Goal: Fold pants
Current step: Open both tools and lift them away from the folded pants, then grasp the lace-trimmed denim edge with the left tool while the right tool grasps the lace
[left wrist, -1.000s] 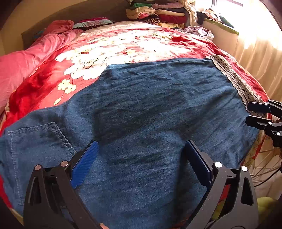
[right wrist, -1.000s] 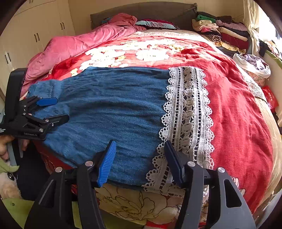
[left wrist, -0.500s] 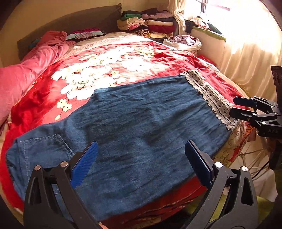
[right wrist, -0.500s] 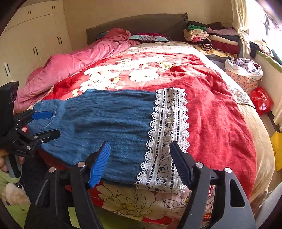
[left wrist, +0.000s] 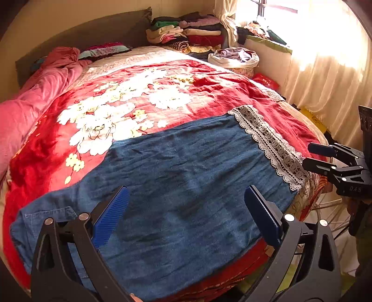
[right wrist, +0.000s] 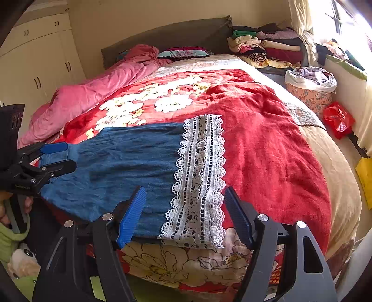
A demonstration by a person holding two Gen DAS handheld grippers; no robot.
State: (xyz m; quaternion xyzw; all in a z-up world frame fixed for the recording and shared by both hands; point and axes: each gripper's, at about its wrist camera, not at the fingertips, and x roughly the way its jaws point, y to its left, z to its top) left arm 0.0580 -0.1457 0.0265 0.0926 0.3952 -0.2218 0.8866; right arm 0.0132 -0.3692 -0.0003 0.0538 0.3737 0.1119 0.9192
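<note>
Jaws of both grippers, left [left wrist: 186,213] and right [right wrist: 184,215], stand apart, now backed off the pants [left wrist: 186,185].

I stand at the foot of a bed [right wrist: 330,167] spread with a red flowered blanket [left wrist: 144,100]. Behind it runs a dark headboard [right wrist: 176,34] against a cream wall [right wrist: 139,14]. White cupboards [right wrist: 39,69] fill one side; sunlight pours through the window [left wrist: 274,14] and pale curtains [left wrist: 325,76] opposite.
</note>
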